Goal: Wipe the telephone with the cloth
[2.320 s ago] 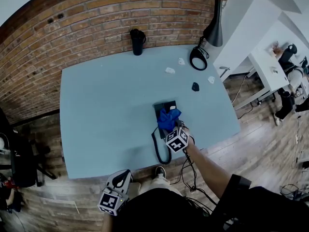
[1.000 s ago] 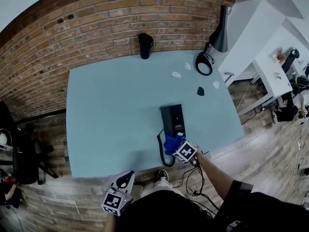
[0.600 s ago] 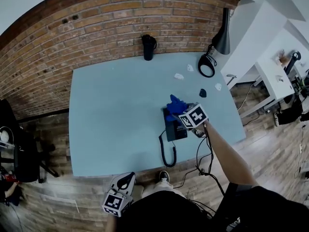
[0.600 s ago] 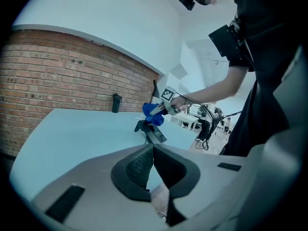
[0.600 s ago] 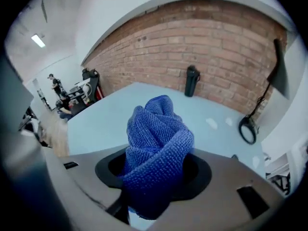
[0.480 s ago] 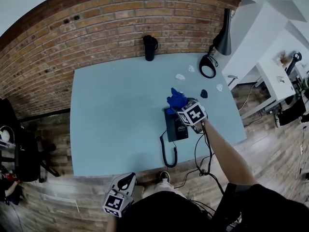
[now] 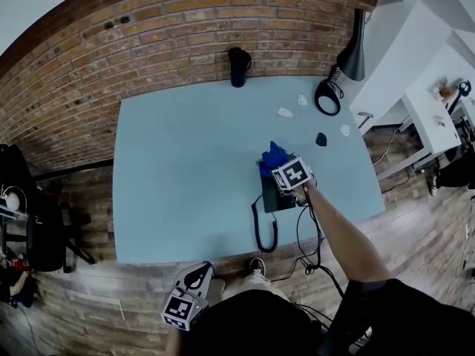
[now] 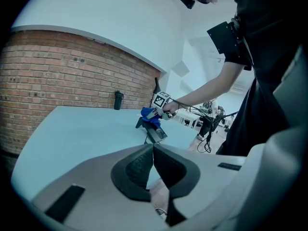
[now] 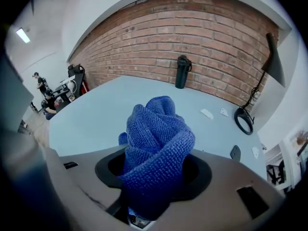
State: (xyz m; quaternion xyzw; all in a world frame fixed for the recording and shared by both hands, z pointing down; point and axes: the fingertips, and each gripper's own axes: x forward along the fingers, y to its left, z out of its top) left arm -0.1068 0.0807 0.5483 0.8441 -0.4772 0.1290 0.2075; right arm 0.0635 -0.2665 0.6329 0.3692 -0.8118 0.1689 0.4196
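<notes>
Table (image 7: 171, 176): one, pale blue
Telephone (image 7: 276, 199): one, black
Coiled cord (image 7: 264, 236): one, black
Cloth (image 7: 274, 156): one, blue
Grippers: two, namely left gripper (image 7: 199, 274) and right gripper (image 7: 278, 167)
Marker cubes (image 7: 292, 174): two, one on each gripper
Bottle (image 7: 237, 56): one, black
Lamp (image 7: 350, 50): one, black
White scraps (image 7: 285, 113): three, on the table
Small dark object (image 7: 320, 139): one, kind not discernible

Blue cloth (image 9: 155, 143), black telephone (image 7: 276, 197), pale blue table (image 7: 185, 169), red-brown brick wall (image 7: 148, 28)
</notes>
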